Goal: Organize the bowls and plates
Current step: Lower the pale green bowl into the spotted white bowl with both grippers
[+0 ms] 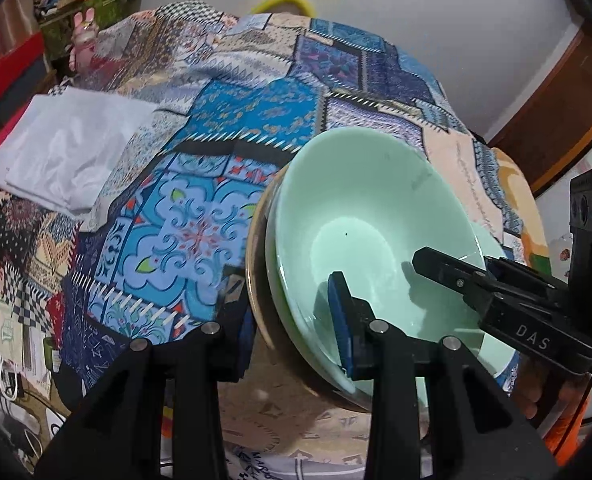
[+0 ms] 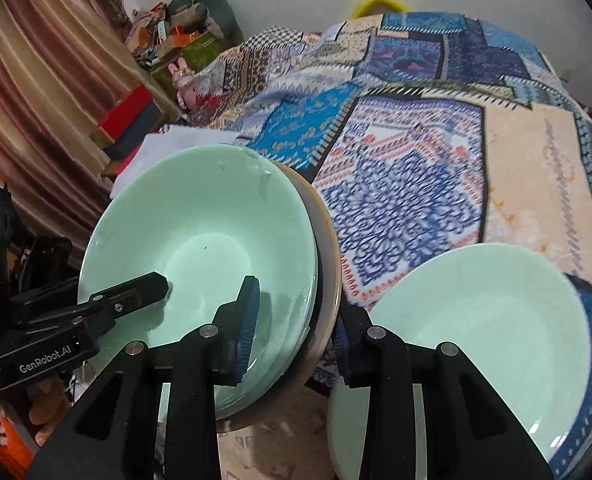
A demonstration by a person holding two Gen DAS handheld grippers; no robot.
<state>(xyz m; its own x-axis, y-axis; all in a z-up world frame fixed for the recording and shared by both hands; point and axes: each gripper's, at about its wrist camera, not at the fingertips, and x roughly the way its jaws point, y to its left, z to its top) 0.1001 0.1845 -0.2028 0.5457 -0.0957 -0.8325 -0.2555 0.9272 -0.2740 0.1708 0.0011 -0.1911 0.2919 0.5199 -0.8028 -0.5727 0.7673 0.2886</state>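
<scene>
Stack of nested dishes (image 1: 360,208), mint-green bowl on top w/ a tan-rimmed dish under it, sits tilted above the patchwork bedspread (image 1: 199,184), gripped at two opposite sides of its rim; left gripper (image 1: 291,320) clamped on the stack's left edge, blue-padded finger (image 1: 342,320) inside the green bowl, other finger outside under the tan rim; right gripper (image 2: 291,324) clamped on the opposite edge, blue pad (image 2: 247,320) inside the bowl, outer finger beyond the tan rim; each gripper shows in the other's view, reaching in from the side. Second mint-green dish (image 2: 484,320) lies on the bedspread just beside the stack, to its right in right-wrist view, apart from it; folded white cloth (image 1: 67,152) on the bedspread beyond the stack's left side; striped curtain (image 2: 43,92) and cluttered boxes (image 2: 167,40) at the far-left edge; yellow object (image 2: 380,4), blurred, behind the bed by the white wall.
</scene>
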